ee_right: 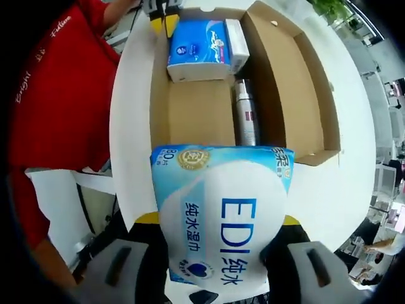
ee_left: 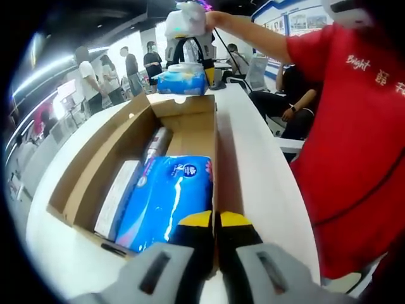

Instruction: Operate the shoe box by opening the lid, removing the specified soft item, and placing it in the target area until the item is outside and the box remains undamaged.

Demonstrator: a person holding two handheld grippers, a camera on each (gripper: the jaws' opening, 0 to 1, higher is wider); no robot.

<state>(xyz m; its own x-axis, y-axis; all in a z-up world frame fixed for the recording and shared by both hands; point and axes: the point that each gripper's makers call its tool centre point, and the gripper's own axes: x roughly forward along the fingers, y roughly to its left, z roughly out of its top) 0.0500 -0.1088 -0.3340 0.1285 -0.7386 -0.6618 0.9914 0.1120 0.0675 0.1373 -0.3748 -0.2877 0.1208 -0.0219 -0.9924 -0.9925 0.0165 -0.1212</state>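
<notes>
An open cardboard shoe box (ee_left: 190, 130) lies on a white table, its lid flap (ee_right: 310, 82) folded out flat. Inside it are a blue tissue pack (ee_left: 166, 199), a white carton (ee_left: 118, 197) and a silver can (ee_left: 156, 144). My left gripper (ee_left: 216, 220) is shut on the box's side wall at the near end, yellow tips on either side of the cardboard; it is also at the box's far end (ee_right: 163, 19) in the right gripper view. My right gripper (ee_right: 219, 220) is shut on a light-blue wet-wipe pack (ee_right: 221, 215), held above the table beyond the box's end (ee_left: 181, 79).
The white table (ee_left: 253, 164) runs narrow, with bare surface around the box. A person in a red shirt (ee_left: 354, 145) stands close along one side. Several people and chairs (ee_left: 126, 69) are in the background.
</notes>
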